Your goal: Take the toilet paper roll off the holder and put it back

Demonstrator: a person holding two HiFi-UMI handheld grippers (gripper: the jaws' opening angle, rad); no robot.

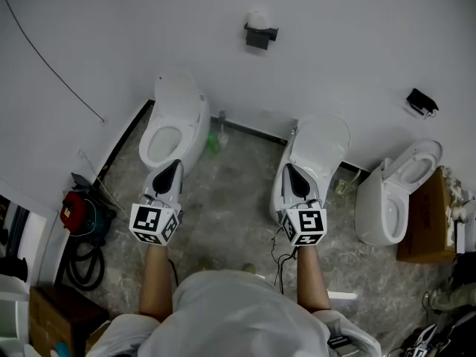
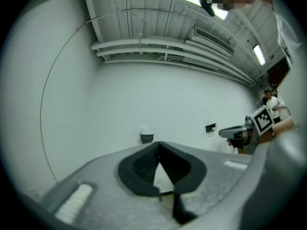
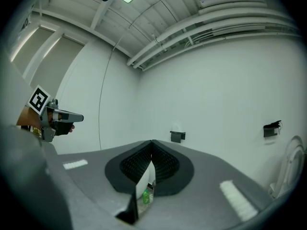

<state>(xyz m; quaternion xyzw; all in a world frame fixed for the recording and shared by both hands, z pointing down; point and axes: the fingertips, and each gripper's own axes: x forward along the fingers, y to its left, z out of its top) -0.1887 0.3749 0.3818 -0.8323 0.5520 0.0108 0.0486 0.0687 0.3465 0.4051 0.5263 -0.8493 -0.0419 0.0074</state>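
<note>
The left gripper point(image 1: 172, 168) and the right gripper point(image 1: 291, 172) each have their jaws closed tip to tip with nothing between them. Each is held level over an open toilet, one under the left point(image 1: 172, 129) and one under the right point(image 1: 318, 151). The toilet paper roll point(image 1: 257, 18) sits on its black holder point(image 1: 260, 36) on the white wall, well ahead of both grippers and between their two lines.

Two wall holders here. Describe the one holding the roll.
On the white back wall, above the gap between the left toilet and the middle toilet, sits a dark holder. Unlike the bare-looking holder farther right, it carries a white roll.
</note>
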